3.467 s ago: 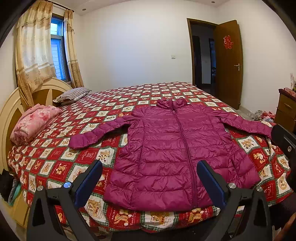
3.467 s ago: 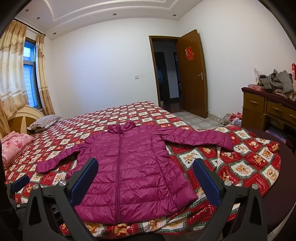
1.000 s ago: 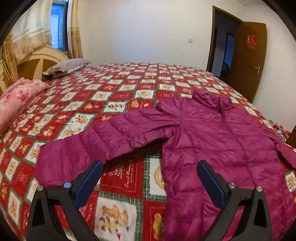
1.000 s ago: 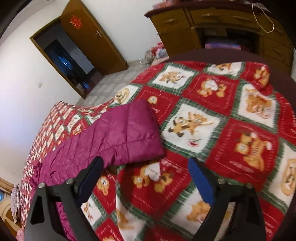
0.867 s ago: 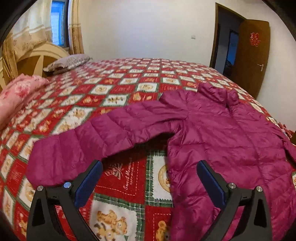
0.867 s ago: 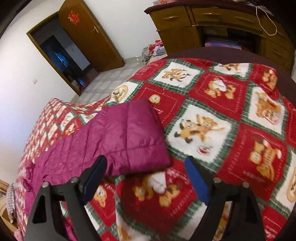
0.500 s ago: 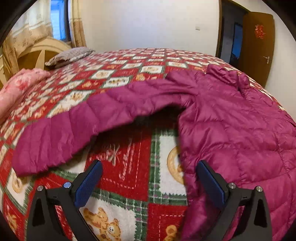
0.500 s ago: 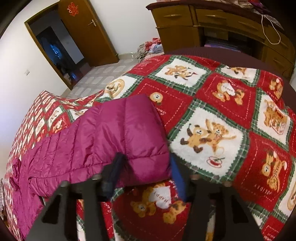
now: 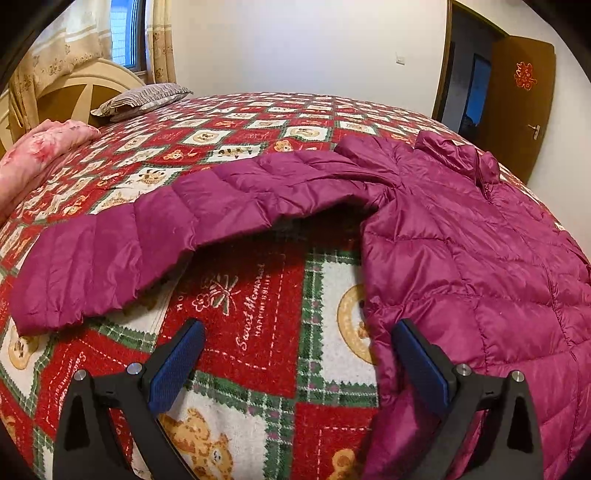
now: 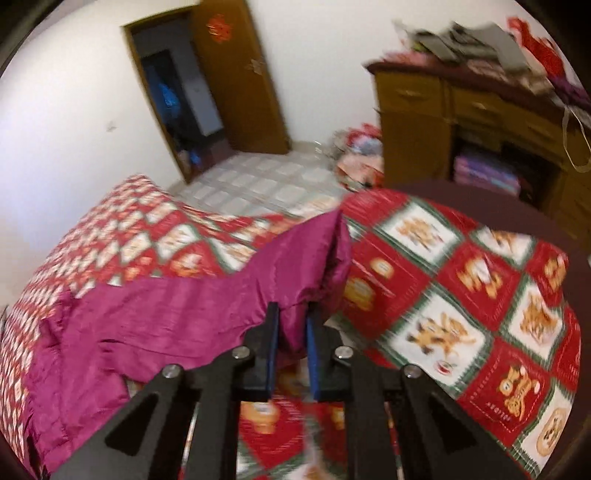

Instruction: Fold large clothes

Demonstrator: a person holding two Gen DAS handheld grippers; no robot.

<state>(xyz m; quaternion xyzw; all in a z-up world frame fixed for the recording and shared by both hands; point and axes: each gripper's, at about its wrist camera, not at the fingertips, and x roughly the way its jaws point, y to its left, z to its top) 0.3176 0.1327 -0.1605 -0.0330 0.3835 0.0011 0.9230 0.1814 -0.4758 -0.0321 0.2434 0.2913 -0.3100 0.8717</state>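
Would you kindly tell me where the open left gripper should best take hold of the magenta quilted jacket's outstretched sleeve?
Probably at the cuff end of the magenta quilted jacket's sleeve, coming in from the near side. That end lies flat and free on the red patterned bedspread, its edge facing the open left gripper.

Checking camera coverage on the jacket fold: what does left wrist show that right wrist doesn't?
Left wrist only: the left claw open over the bedspread, the jacket's other sleeve lying flat, its collar, a striped pillow and the window.
Right wrist only: the right claw, jaws just closed, pinching a sleeve cuff lifted off the bed, plus the wooden dresser.
Both: the purple jacket, the bedspread, the open door.
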